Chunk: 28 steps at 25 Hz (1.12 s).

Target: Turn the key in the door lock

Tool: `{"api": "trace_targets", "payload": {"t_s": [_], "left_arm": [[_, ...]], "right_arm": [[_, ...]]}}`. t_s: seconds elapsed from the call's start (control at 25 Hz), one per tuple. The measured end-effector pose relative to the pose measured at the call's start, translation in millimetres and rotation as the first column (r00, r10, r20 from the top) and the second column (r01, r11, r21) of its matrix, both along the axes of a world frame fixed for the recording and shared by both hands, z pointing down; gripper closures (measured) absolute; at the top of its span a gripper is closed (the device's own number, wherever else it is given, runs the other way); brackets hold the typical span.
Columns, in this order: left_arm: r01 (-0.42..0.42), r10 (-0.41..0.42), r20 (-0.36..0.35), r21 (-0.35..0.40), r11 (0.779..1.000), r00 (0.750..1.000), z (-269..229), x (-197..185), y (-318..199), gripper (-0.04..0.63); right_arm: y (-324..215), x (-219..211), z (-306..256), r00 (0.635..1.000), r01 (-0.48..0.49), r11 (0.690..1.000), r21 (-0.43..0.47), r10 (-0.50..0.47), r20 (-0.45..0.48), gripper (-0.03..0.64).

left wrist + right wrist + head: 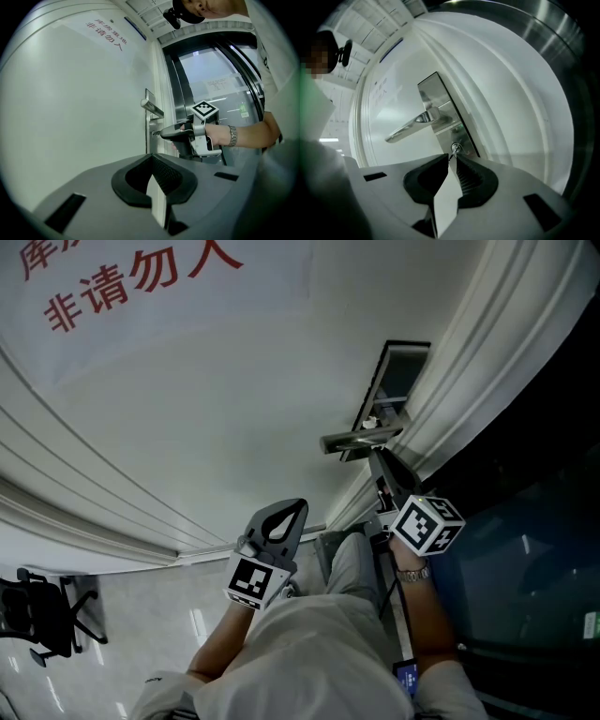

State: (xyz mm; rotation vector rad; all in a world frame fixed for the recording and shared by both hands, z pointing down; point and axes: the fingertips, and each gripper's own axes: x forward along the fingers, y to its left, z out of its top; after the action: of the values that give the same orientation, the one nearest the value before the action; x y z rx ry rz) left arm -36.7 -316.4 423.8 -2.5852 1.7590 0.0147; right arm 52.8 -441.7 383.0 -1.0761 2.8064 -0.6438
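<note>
Though the head view hides it, the right claw (452, 158) pinches the key (455, 148)

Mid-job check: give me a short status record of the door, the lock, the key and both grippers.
door: white panelled door with red lettering
lock: silver metal lock plate carrying a silver lever handle, keyhole below the handle
key: small metal key seated in the keyhole
right gripper: at the lock, jaws closed on the key's head
left gripper: jaws together, nothing between them, held clear of the lock
contact: only the right gripper touches the key
</note>
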Motion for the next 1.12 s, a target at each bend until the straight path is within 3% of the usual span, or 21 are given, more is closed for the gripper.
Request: {"api": "trace_targets", "payload": {"t_s": [0.16,0.28,0.44,0.6,0.72,0.8,0.96,1.12], "left_arm": [[-0.003,0.003,0.004,0.012,1.000,1.000,-1.8,-0.5,-1.7,0.591],[-0.016,0.016,0.003,0.019,1.000,1.000,-3.3,1.1,-2.8,0.591],[-0.017,0.017,-0.006,0.004,1.000,1.000,-1.6,1.5,-3.4,0.591],[-0.020,0.020,0.001,0.011,1.000,1.000,-1.6,1.9,-4.3,0.591],[-0.017,0.017,-0.005,0.005,1.000,1.000,-0.7,2.1,-3.5,0.591],[-0.013,0.013,-0.011,-0.006,1.000,1.000,0.6,1.2,-2.1,0.591],[-0.004,0.004,-0.016,-0.009,1.000,1.000,1.6,-2.5,-0.9,0.591],[-0.002,0.002,-0.016,-0.011,1.000,1.000,2.5,-4.0,0.2,0.591]], "right_arm": [[8.5,2.2,9.0,0.979,0.008,0.991,0.134,0.020,-0.204,0.568],[12.4,3.6,17.4,0.924,0.041,0.969,0.242,0.055,-0.378,0.532],[12.5,6.4,10.9,0.779,0.111,0.884,0.454,0.207,-0.592,0.518],[9.8,0.4,4.0,0.566,0.274,0.767,0.580,0.358,-0.742,0.511],[5.5,-5.2,4.8,0.428,0.388,0.691,0.610,0.450,-0.783,0.508],[4.1,-9.5,5.7,0.370,0.445,0.653,0.612,0.488,-0.790,0.508],[-0.6,-17.1,8.9,0.303,0.509,0.606,0.612,0.539,-0.786,0.508],[-4.9,-19.8,7.2,0.281,0.524,0.577,0.627,0.577,-0.767,0.508]]}}
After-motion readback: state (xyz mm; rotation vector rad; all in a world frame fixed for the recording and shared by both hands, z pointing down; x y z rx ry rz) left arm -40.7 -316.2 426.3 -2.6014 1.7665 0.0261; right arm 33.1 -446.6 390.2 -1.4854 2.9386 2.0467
